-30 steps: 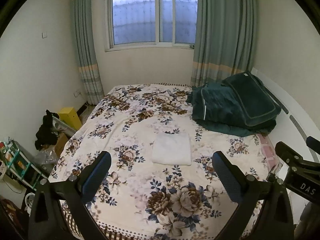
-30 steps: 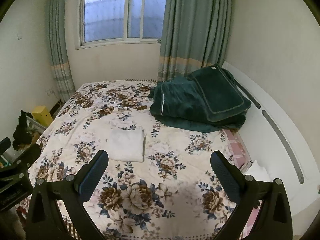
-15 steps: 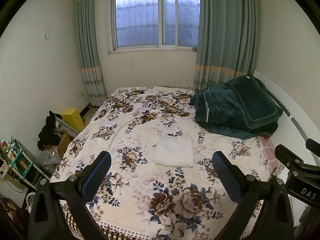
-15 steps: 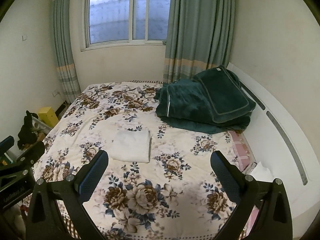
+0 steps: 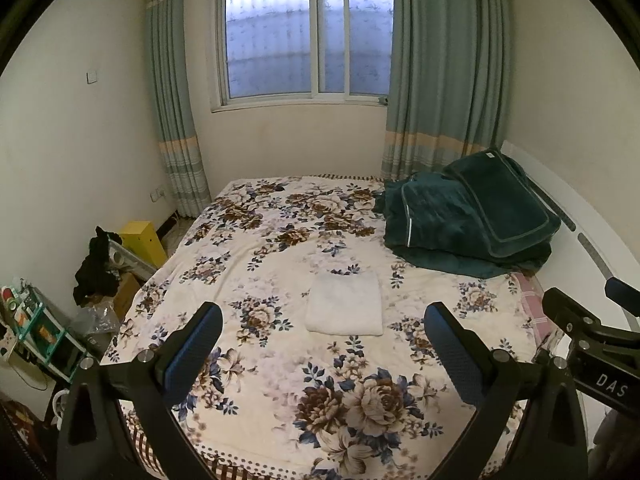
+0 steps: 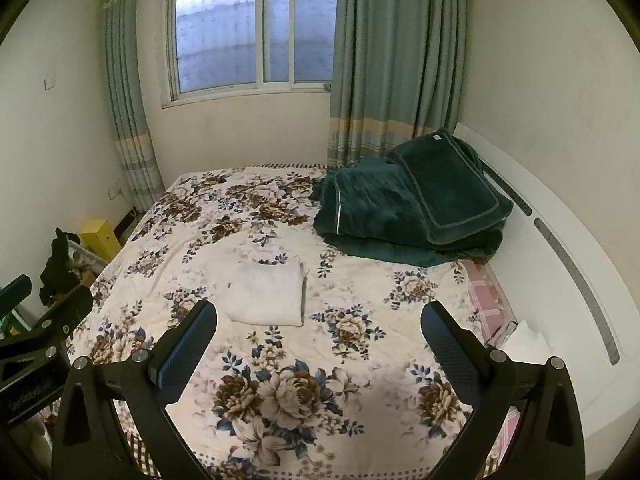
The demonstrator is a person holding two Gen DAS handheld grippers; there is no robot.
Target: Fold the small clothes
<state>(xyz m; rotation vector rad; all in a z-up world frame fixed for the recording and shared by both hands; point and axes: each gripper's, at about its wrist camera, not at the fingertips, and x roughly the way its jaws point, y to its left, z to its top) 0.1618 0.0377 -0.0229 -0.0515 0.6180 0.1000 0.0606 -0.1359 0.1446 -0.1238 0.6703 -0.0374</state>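
Folding looks done: white garment (image 5: 344, 304) is left squared on the bed (image 5: 280, 380), well ahead of both wide-spread, empty grippers.

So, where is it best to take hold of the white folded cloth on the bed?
Probably the near edge of the white folded cloth, approached from the foot of the bed: it lies flat with that edge facing both open hand-held grippers.

White letters "DAS" on the black right gripper (image 5: 600, 364) body, at the left-wrist view's edge
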